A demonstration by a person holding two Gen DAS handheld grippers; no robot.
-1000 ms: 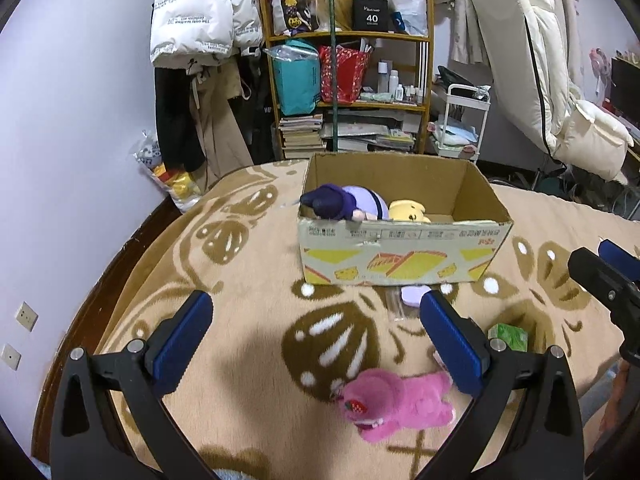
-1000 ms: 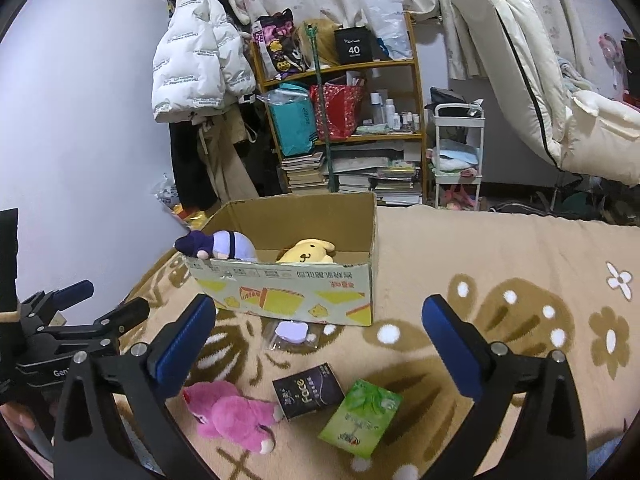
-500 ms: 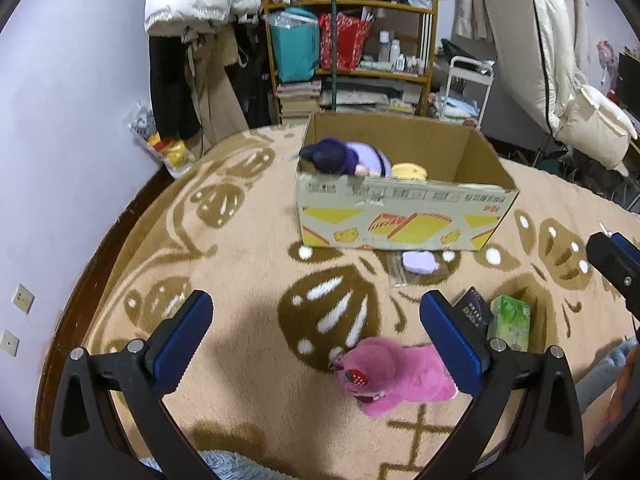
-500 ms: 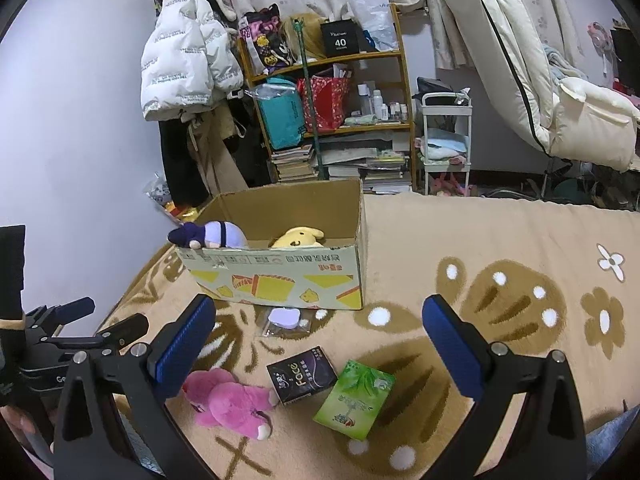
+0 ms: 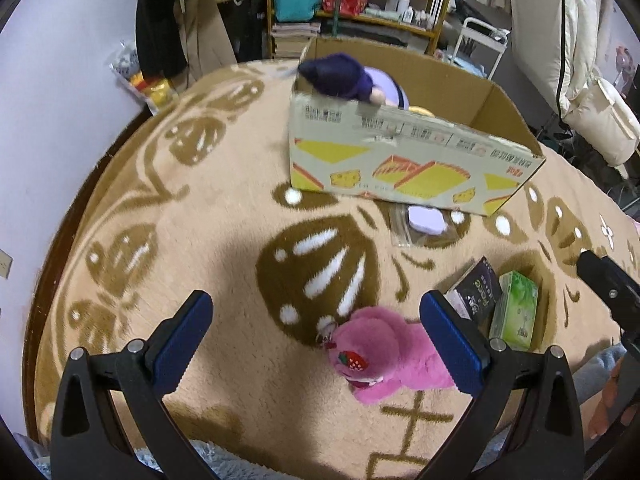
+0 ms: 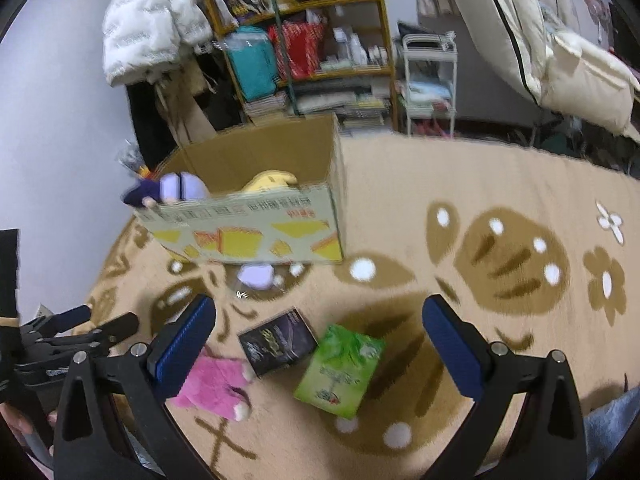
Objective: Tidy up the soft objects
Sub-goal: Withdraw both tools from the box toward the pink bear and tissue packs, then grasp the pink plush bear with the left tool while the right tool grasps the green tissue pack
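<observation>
Hovering over a tan blanket [image 5: 224, 216] with brown leaf and flower shapes, the left gripper [image 5: 316, 336] has its blue-padded fingers [image 5: 180, 336] spread wide with nothing between them. A pink plush toy [image 5: 384, 352] lies on the blanket just inside the right-hand finger of that gripper, its far side partly hidden behind the pad. Beyond that finger, a black packet [image 5: 478, 290] and a green tissue pack [image 5: 516, 310] lie side by side. Ahead of the fingertips, well apart from them, stands an open cardboard box [image 5: 400, 160]; a purple plush toy [image 5: 344, 78] hangs over its near left corner and a bit of a yellow plush toy [image 5: 420, 110] shows inside. A small lilac object in clear wrapping [image 5: 426, 220] lies just in front of the box.

The right gripper [image 6: 320, 340] is likewise open wide and empty. In its view the black packet [image 6: 276, 342] and green tissue pack [image 6: 340, 368] lie between the fingers, nearer the left one, and the pink plush toy [image 6: 216, 384] sits partly behind the left finger. The cardboard box [image 6: 256, 232] stands ahead of the left fingertip, with the purple plush toy [image 6: 168, 190] and the yellow plush toy [image 6: 272, 180] in it. Shelves [image 6: 304, 40] crowded with bags and books stand far beyond
</observation>
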